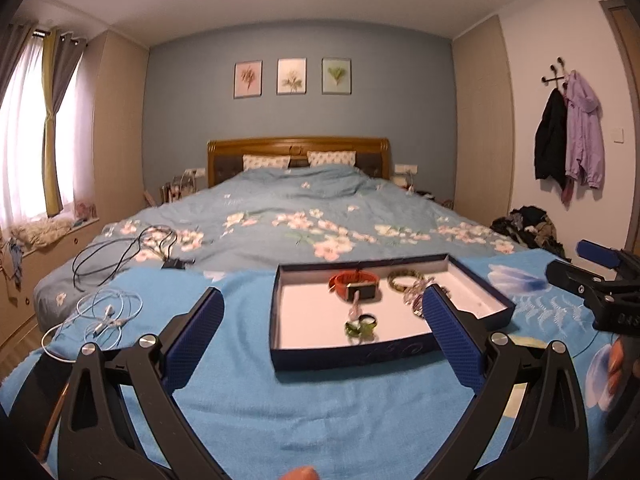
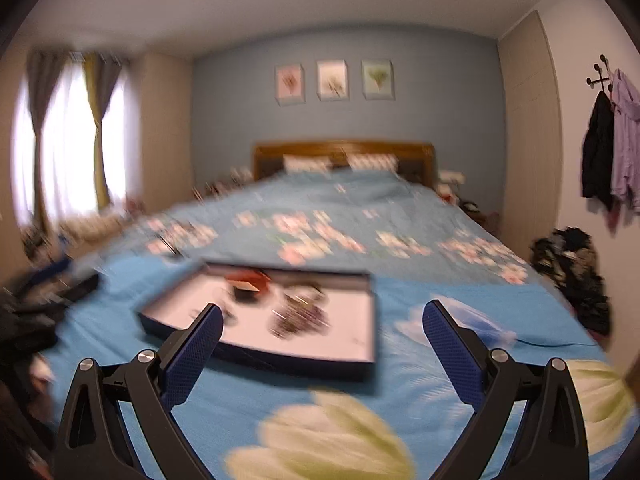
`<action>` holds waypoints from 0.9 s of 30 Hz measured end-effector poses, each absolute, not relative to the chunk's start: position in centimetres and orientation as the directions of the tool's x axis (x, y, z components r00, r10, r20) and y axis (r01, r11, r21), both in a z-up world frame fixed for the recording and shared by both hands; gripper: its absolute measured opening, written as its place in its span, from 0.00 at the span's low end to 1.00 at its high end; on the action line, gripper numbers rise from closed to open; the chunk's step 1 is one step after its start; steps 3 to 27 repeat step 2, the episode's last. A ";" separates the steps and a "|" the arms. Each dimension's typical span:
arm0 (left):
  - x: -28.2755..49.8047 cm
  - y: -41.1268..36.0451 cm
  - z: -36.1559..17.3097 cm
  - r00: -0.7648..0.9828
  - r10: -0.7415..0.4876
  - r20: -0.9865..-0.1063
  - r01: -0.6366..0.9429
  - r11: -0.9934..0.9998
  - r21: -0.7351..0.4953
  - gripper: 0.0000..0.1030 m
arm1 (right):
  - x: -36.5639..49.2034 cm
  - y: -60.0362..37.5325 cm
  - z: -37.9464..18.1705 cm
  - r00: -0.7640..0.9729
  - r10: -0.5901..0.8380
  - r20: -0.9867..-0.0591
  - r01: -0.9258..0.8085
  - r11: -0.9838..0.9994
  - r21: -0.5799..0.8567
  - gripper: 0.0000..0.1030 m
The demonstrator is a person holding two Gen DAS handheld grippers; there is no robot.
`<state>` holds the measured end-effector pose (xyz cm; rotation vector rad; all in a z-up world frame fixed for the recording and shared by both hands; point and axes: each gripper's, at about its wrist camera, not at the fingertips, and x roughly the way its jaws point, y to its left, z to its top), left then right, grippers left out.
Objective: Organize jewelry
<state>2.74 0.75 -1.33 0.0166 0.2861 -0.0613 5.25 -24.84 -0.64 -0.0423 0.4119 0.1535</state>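
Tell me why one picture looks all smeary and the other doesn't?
Right wrist view: motion blur smears the shallow dark-blue cardboard tray and the jewelry inside, though the right tool stays sharp. Left wrist view: mostly crisp, so the orange-strapped watch reads clearly. Both views bend the room's edges, and a ceiling light glares at the top.

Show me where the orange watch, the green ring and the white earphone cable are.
orange watch [image 1: 354, 280], left wrist view, on its orange strap.
green ring [image 1: 354, 329], left wrist view, on the green band.
white earphone cable [image 1: 105, 313], left wrist view, on the coiled middle.
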 end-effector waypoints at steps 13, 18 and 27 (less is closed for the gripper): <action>3.5 1.4 -1.6 0.946 -0.055 -0.318 0.060 0.998 0.006 0.95 | 8.2 -26.8 -2.1 0.817 0.066 -0.573 -0.129 0.989 -0.070 0.94; 3.5 1.4 -1.6 0.946 -0.055 -0.318 0.060 0.998 0.006 0.95 | 8.2 -26.8 -2.1 0.817 0.066 -0.573 -0.129 0.989 -0.070 0.94; 3.5 1.4 -1.6 0.946 -0.055 -0.318 0.060 0.998 0.006 0.95 | 8.2 -26.8 -2.1 0.817 0.066 -0.573 -0.129 0.989 -0.070 0.94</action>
